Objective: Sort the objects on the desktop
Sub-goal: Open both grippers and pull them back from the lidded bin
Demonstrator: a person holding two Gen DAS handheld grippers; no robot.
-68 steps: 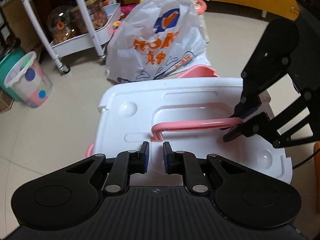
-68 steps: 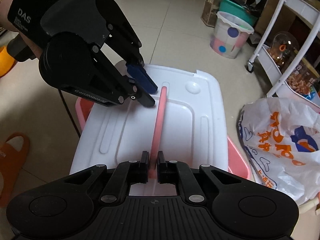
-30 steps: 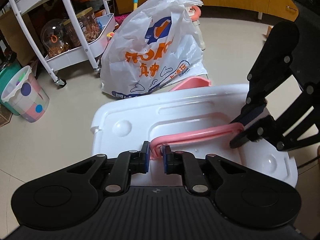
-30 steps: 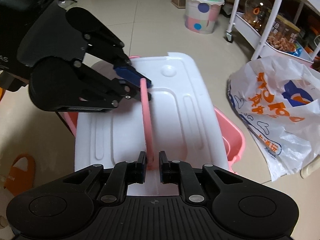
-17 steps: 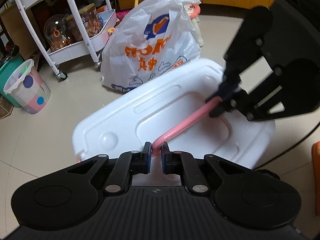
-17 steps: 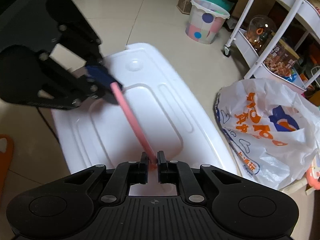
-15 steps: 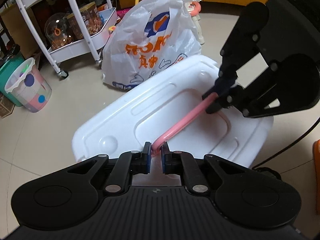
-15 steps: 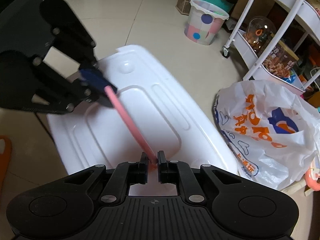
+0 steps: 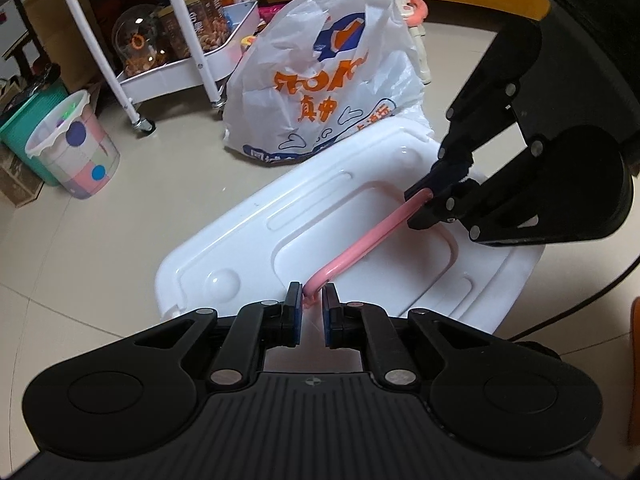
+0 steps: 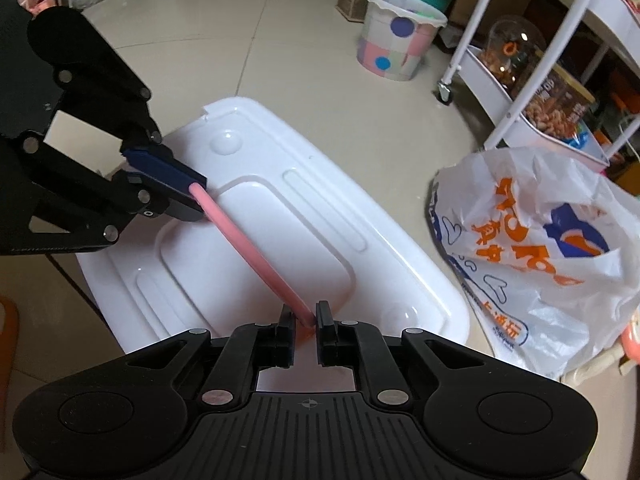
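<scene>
The left gripper (image 9: 311, 298) is clamped tight on one end of a pink handle (image 9: 368, 240). The right gripper (image 10: 306, 316) is clamped tight on the other end of the same handle. The handle runs straight between the two grippers. In the right wrist view, the left gripper's blue fingers (image 10: 160, 168) pinch the far end of the handle.

The handle belongs to a white lid (image 9: 248, 240). The lid is big, shiny and has rounded corners. It sits under both grippers and looks turned at a slant in both views. What is under the lid cannot be seen.

Just behind the lid is a white plastic bag (image 9: 328, 72) with orange and blue print on it. The bag stands on the pale floor (image 9: 140, 184).

Farther off is a little bin (image 9: 72, 144) with coloured dots and a white liner. A green basket (image 9: 24, 120) is right beside it. A white cart (image 9: 180, 68) on wheels stands near the bag. On its bottom shelf are a clear dome (image 9: 136, 44) and a jar of snacks (image 9: 196, 20).
</scene>
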